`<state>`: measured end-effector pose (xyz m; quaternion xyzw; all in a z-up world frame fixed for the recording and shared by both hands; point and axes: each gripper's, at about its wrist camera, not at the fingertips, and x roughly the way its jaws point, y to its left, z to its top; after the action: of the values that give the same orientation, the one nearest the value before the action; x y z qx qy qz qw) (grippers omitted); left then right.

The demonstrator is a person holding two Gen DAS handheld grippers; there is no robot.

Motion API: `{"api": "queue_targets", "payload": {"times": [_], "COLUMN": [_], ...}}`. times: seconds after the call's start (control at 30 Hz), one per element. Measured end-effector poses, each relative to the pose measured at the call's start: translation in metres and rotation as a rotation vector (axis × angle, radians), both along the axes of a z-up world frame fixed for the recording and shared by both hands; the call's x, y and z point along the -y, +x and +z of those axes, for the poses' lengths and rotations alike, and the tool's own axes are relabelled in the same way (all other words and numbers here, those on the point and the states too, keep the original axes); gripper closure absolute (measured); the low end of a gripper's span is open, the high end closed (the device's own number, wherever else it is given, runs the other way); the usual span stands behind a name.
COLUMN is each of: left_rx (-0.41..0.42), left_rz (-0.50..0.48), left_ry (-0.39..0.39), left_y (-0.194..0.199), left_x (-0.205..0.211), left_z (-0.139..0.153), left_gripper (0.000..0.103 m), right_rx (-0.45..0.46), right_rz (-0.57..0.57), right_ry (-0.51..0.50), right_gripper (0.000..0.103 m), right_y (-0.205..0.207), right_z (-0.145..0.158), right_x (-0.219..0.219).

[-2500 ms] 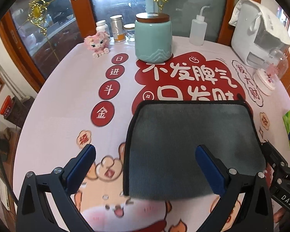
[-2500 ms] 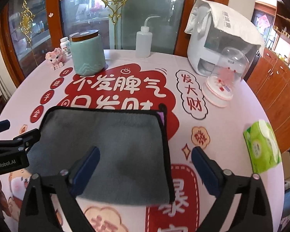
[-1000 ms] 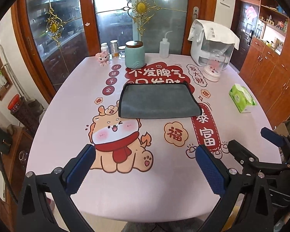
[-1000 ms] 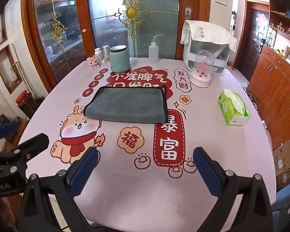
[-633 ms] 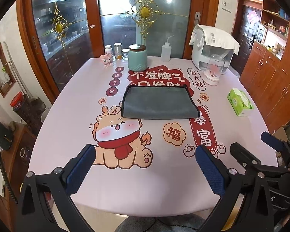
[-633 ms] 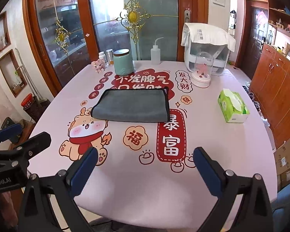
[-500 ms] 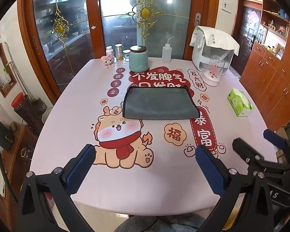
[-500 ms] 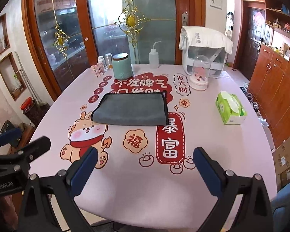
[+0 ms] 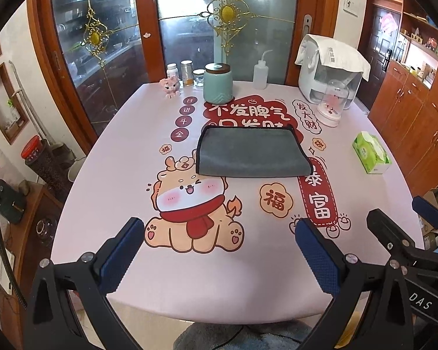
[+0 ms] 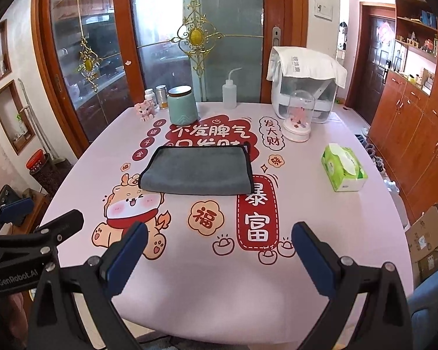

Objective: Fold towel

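Observation:
A grey towel [image 9: 249,152] with a dark border lies folded flat in the middle of the table, on the red print of the tablecloth; it also shows in the right wrist view [image 10: 197,170]. My left gripper [image 9: 219,250] is open and empty, held back over the table's near edge, far from the towel. My right gripper [image 10: 217,250] is open and empty, also at the near edge. Each gripper shows at the side of the other's view: the right gripper [image 9: 406,239] and the left gripper [image 10: 29,227].
At the table's far side stand a teal jar [image 9: 218,86], a squeeze bottle [image 9: 260,74], small jars [image 9: 186,73], a pink figurine [image 9: 170,86], a white appliance under a cloth [image 9: 330,70] and a glass dome [image 9: 333,103]. A green tissue pack [image 9: 370,153] lies right.
Both grippers have pulled back from right over the towel to the table's near edge and risen. The towel has stayed folded in place.

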<state>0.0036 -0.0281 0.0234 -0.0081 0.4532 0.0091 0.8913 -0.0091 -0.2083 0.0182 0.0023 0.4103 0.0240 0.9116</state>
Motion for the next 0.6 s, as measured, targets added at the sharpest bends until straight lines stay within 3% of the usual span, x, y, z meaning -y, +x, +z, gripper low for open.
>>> {"api": "queue_targets", "payload": {"times": [0.6], "left_rx": [-0.005], "left_rz": [-0.011], "left_ry": [0.004], "left_y": [0.0021], "left_x": [-0.0044], "left_z": [0.0001], "left_gripper": [0.001], "right_rx": [-0.009], "right_rz": [-0.019], "right_ry": [-0.009], "right_gripper": [0.004], "right_y": [-0.0004], "right_z": [-0.0008], "right_x": [-0.0048]}}
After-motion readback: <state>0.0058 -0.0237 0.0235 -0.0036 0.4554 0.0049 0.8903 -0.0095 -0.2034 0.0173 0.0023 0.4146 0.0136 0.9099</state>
